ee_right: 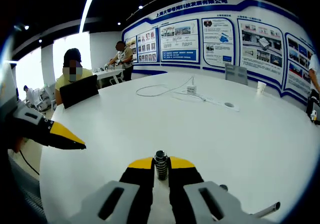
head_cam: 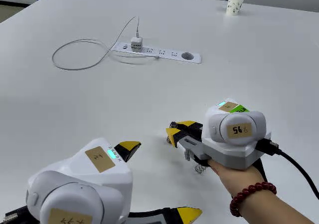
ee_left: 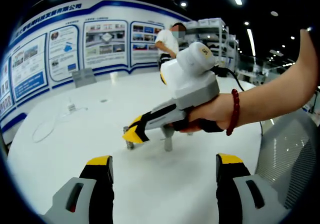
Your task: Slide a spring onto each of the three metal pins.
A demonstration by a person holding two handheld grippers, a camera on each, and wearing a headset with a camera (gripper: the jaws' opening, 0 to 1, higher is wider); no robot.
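Observation:
My right gripper [ee_right: 160, 163] is shut on a dark coiled spring [ee_right: 160, 160] that stands upright between its yellow tips. In the head view the right gripper [head_cam: 174, 129] hangs low over the white table [head_cam: 75, 109], held by a hand with a red bead bracelet. Under its body a spring [head_cam: 199, 169] shows on the table. The left gripper view shows an upright metal pin [ee_left: 168, 143] and a second short post [ee_left: 128, 140] below the right gripper's tips. My left gripper [ee_left: 165, 160] is open and holds nothing, near the front edge [head_cam: 159, 180].
A white power strip [head_cam: 157, 52] with a charger [head_cam: 136, 43] and a looped cable [head_cam: 79, 54] lies at the back. A paper cup [head_cam: 235, 3] stands far right. A seated person [ee_right: 75, 82] and a standing person [ee_left: 167, 42] are beyond the table.

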